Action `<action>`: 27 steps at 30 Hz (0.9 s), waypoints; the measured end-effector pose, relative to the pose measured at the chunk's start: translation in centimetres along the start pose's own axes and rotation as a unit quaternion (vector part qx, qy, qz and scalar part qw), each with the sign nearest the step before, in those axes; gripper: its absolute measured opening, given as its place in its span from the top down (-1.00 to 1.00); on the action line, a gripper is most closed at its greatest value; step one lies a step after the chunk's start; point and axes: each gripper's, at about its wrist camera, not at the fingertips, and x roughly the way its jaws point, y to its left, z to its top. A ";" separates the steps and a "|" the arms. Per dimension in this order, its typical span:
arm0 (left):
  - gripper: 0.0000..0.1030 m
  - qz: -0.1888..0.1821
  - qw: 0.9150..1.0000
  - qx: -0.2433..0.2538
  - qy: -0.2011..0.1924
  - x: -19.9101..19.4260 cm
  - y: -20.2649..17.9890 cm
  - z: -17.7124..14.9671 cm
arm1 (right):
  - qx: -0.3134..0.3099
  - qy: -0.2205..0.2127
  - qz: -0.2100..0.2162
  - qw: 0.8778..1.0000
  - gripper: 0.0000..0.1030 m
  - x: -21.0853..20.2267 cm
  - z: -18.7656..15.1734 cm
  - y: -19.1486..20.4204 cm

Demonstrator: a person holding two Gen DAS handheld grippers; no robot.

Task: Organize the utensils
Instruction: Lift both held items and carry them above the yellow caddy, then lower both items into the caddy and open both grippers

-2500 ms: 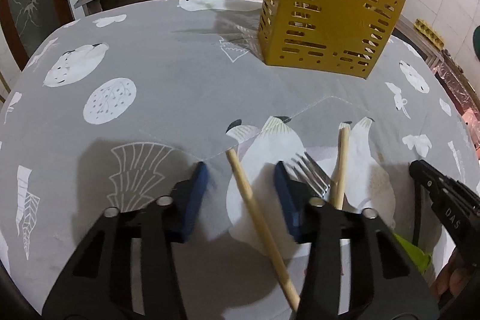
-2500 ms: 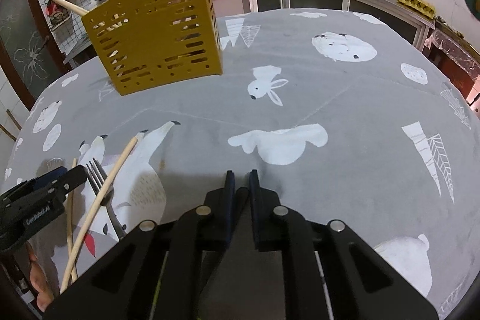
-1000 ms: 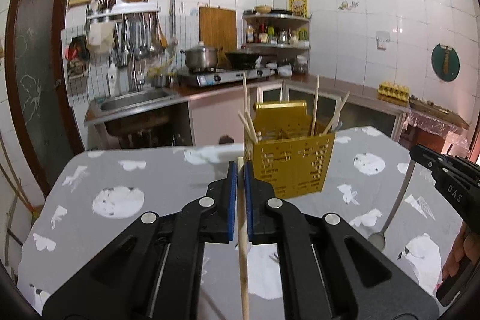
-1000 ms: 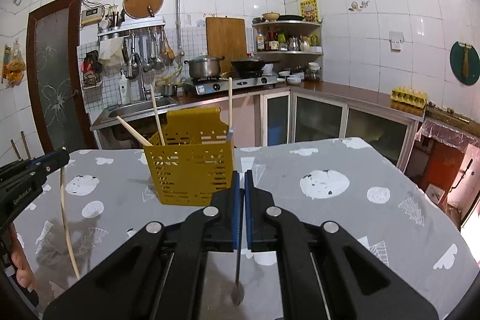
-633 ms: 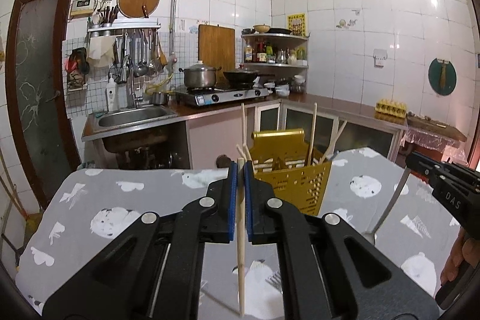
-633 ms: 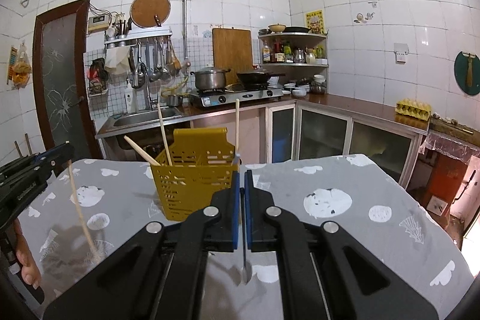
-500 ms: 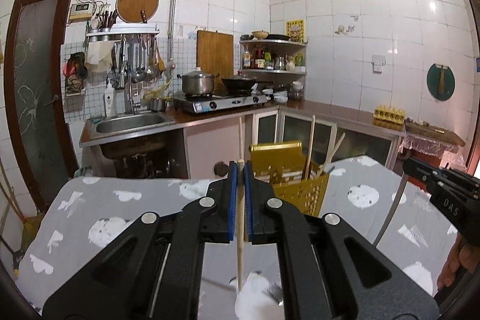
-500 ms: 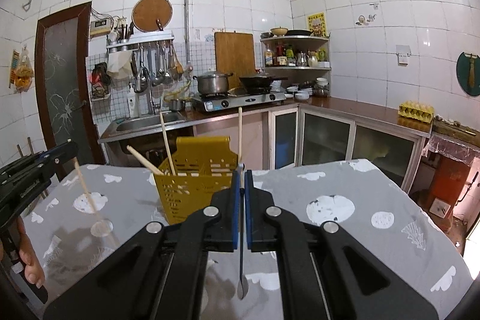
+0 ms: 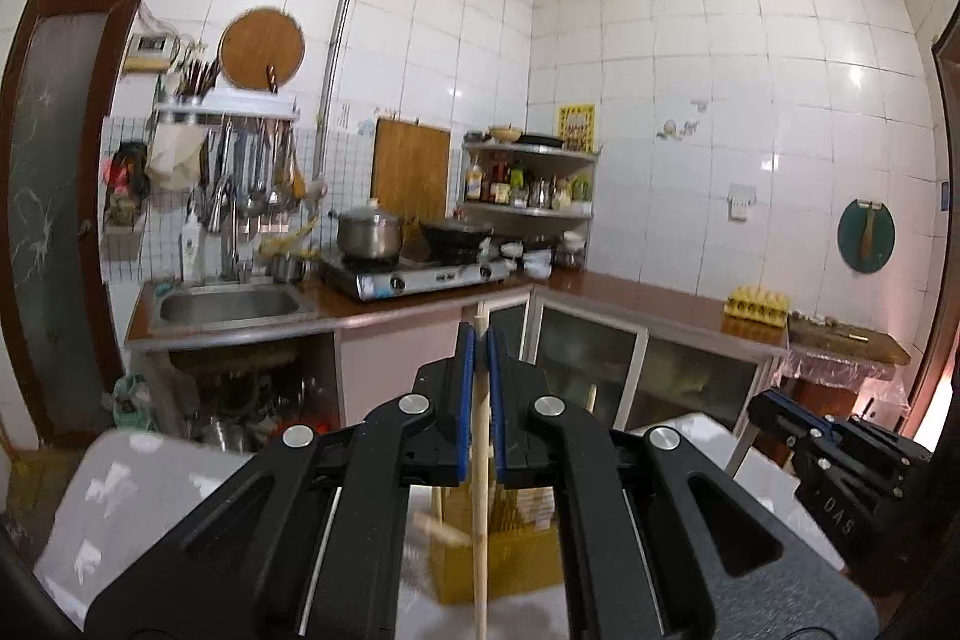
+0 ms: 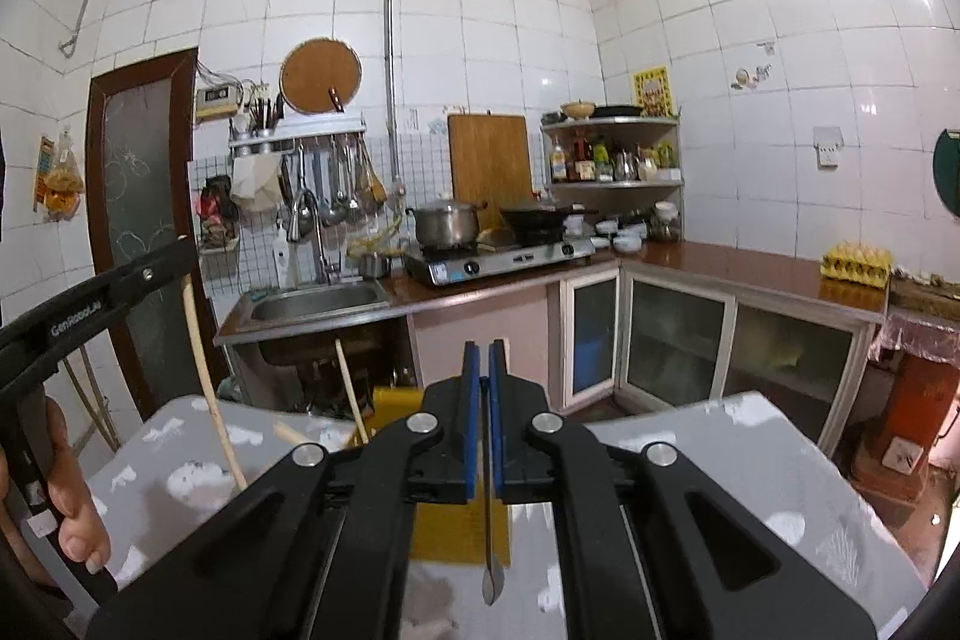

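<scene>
My left gripper point(image 9: 480, 340) is shut on a wooden chopstick point(image 9: 480, 520) that hangs straight down from its blue pads. Below it, partly hidden by the fingers, stands the yellow slotted utensil holder point(image 9: 516, 556) on the table. My right gripper point(image 10: 480, 349) is shut on a thin metal fork point(image 10: 489, 550), whose rounded handle end dangles in front of the yellow holder point(image 10: 444, 532). The fork's upper end is hidden between the pads. Both grippers are held high above the table. In the right wrist view the left gripper point(image 10: 186, 244) and its chopstick point(image 10: 207, 382) appear at the left.
Other chopsticks point(image 10: 348, 382) stick up out of the holder. The grey patterned tablecloth point(image 10: 720, 460) spreads to both sides. A hand point(image 10: 66, 520) grips the left tool. Behind the table are a sink, a stove with pots, and cabinets.
Both grippers have risen with the chopstick and the fork still clamped. The holder and table have dropped low in both views, behind the fingers.
</scene>
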 end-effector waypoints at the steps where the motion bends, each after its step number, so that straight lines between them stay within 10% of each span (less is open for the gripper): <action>1: 0.93 0.002 1.000 0.004 -0.009 0.5 -0.3 0.6 | 0.001 -0.005 0.001 1.000 0.94 0.3 0.5 0.1; 11: 0.93 0.030 0.999 0.003 -0.033 9.3 -1.2 2.1 | 0.020 -0.012 0.025 0.999 0.94 8.2 3.9 0.1; 24: 0.91 0.046 0.997 0.004 0.064 16.3 0.4 -5.7 | 0.013 0.099 0.018 0.995 0.91 17.2 -3.8 -1.8; 27: 0.46 0.052 0.996 0.000 0.073 14.9 1.4 -5.5 | 0.006 0.112 0.003 0.994 0.54 16.3 -4.1 -2.4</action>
